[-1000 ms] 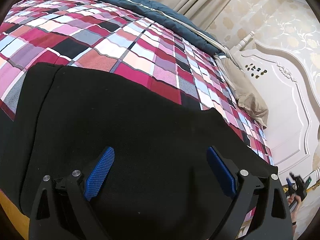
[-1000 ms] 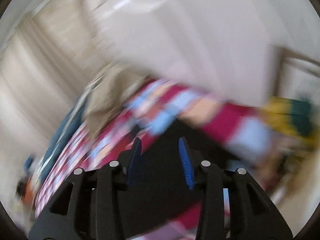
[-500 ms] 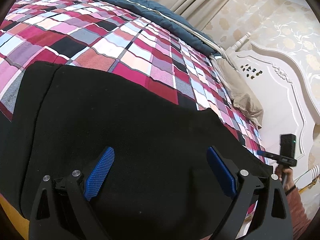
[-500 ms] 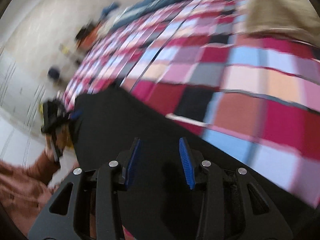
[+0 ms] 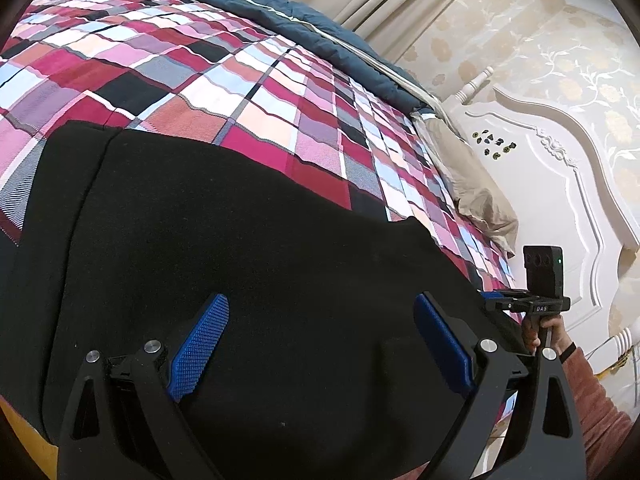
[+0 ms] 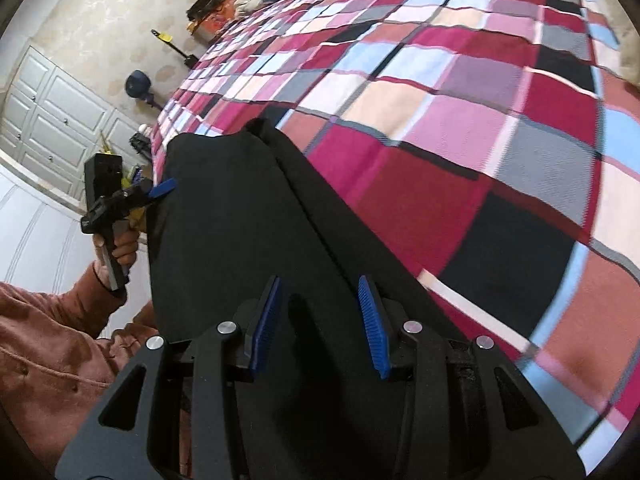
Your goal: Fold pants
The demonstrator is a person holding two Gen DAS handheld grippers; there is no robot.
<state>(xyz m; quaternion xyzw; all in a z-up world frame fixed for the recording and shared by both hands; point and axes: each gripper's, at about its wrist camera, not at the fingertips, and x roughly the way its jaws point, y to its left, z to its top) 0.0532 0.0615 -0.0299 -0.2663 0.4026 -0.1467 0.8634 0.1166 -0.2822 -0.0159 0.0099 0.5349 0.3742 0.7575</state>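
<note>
Black pants [image 5: 248,264] lie flat along the near edge of a bed with a plaid cover [image 5: 224,80]. My left gripper [image 5: 320,344] is open wide and empty, hovering just above the pants. My right gripper [image 6: 320,320] is partly open and empty, over the other end of the pants [image 6: 240,232]. The right gripper shows in the left wrist view [image 5: 504,304] at the pants' right edge. The left gripper shows in the right wrist view [image 6: 160,190] at the far end of the pants.
A beige pillow [image 5: 476,188] and a white headboard [image 5: 552,200] are on the right. A dark blue quilt [image 5: 280,12] lies along the bed's far side. White cabinets [image 6: 52,120] and floor clutter [image 6: 140,84] stand beyond the bed's foot.
My right gripper swung round from pointing at the wall and headboard to pointing along the pants. It has come in at the pants' right edge. My left gripper has barely moved.
</note>
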